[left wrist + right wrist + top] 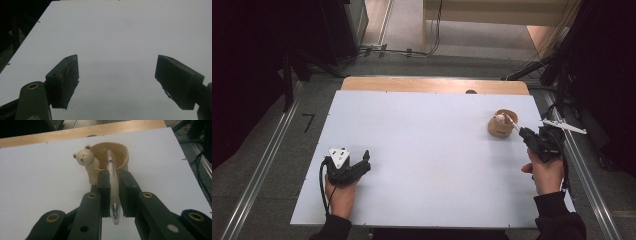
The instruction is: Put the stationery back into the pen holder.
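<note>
Fingers [103, 187] clamping the pen [112, 182], left gripper [117, 82] idling open; I'm risking tipping the bear cup [117, 155] if the tip catches its rim.

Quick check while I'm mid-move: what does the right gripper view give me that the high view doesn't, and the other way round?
Right gripper view alone: the right gripper is shut on a clear pen, whose far end reaches over the rim of the bear pen cup; the bear's face is plain.

High view alone: the left gripper resting on the table at its near left, far from the cup, and both hands and sleeves.

Both: the white table, its wooden far edge, the cup, the pen and the right gripper.
</note>
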